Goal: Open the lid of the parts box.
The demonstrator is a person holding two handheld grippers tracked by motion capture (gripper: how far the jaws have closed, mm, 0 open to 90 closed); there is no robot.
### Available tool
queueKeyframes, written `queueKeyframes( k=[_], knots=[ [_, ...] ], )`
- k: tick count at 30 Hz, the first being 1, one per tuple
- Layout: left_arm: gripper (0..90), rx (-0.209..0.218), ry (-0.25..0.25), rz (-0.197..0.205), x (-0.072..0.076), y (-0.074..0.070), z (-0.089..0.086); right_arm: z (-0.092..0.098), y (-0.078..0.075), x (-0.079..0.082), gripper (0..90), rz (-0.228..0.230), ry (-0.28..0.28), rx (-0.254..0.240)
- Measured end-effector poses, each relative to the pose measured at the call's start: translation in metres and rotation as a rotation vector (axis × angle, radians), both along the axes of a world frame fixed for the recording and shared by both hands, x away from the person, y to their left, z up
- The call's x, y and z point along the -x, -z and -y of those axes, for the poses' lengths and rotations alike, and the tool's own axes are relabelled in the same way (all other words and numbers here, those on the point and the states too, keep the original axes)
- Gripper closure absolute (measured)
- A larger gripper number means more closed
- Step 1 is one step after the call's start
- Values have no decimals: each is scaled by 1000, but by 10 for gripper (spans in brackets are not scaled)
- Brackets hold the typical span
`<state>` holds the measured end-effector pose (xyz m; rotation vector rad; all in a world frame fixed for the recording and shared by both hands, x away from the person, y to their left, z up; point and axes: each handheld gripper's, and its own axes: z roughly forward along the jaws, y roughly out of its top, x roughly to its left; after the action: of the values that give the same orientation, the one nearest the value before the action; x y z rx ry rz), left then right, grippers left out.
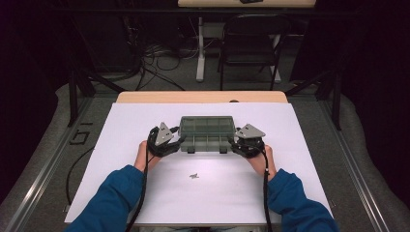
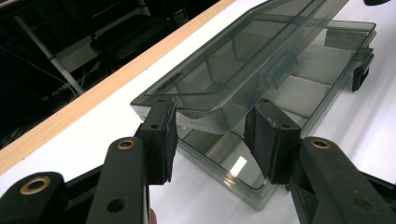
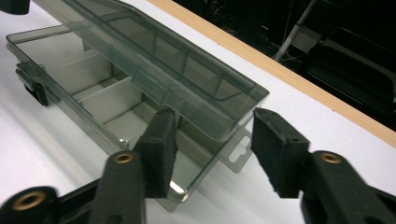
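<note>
Dark room, grey floor (image 1: pixel 43 145), folding chair (image 1: pixel 251 46), tangled cables (image 1: pixel 154 60), possibly another table's leg (image 1: pixel 200 48)

Probably a lab, floor cables (image 1: pixel 159 60), folding chair (image 1: pixel 251 46), dark surroundings

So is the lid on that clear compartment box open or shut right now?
Partly open. In both gripper views the lid is raised off the box, with a gap above the empty compartments, hinged along the far edge.
</note>
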<state>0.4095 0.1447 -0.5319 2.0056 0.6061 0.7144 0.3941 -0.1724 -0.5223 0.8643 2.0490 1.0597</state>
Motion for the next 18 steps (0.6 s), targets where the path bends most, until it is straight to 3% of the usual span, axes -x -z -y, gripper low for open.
queueKeyframes(
  k=[6, 9, 11, 14, 18],
  knots=[
    [558, -3, -2, 6, -3, -3, 0, -1, -5, -4, 573, 17, 19, -19],
    [568, 17, -7, -5, -7, -7, 0, 1, -7, -7, 607, 18, 23, -30],
    [572, 0, -8, 14, -9, -7, 0, 1, -8, -8, 617, 21, 28, -36],
    [578, -1, -5, 6, -10, -8, 0, 1, -9, -10, 632, 27, 32, -31],
    [603, 22, -15, 6, -15, -14, -1, 3, -13, -13, 677, 21, 43, -47]
  ],
)
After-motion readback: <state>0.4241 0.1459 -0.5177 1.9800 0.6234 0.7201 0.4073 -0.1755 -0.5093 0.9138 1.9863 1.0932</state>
